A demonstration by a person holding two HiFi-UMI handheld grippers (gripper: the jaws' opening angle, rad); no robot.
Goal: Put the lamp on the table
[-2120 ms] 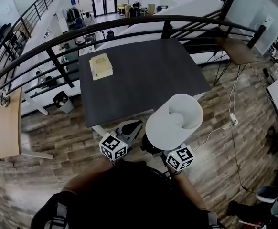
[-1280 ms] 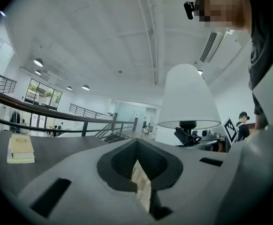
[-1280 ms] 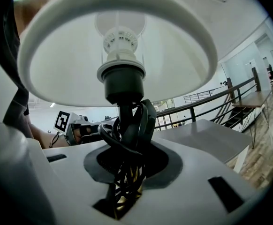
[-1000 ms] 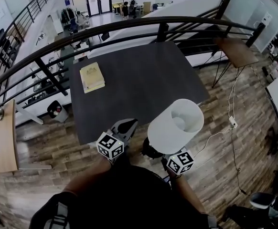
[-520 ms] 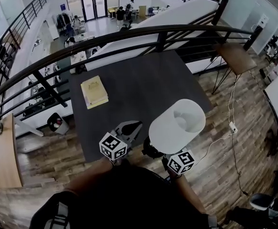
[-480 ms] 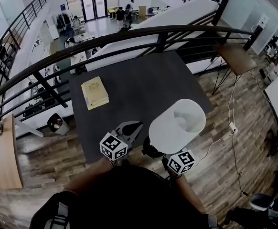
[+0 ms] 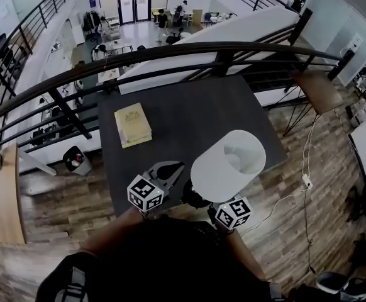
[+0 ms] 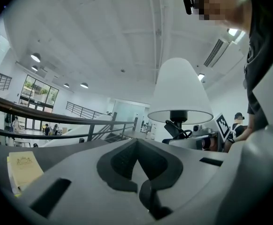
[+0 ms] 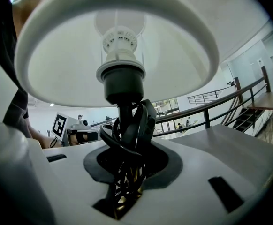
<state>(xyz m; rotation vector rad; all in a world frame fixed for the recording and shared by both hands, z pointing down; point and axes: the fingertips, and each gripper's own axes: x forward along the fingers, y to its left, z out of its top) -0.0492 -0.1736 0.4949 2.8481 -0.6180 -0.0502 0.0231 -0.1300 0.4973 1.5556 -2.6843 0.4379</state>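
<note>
- Head view: lamp [image 7: 228, 164] hangs upright over the table's [image 7: 202, 106] near edge, between both grippers; a book [image 7: 133, 124] lies on the table's left side.
- Left gripper view: left gripper [image 8: 139, 172] has its jaws together, nothing in them; the lamp is to its right.
- Right gripper view: right gripper [image 9: 127, 186] clamps the lamp's stem, with the cord [image 9: 127, 130] wound round it.

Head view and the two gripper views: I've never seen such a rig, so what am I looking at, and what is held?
No robot here: a person holds two hand grippers. The head view looks down from a camera on the person's head; each gripper view looks along that gripper's own jaws. The right gripper is clamped on the stem of a white-shaded lamp, cord bundled there. The left gripper is shut and empty. On the dark table lies a yellow book.
</note>
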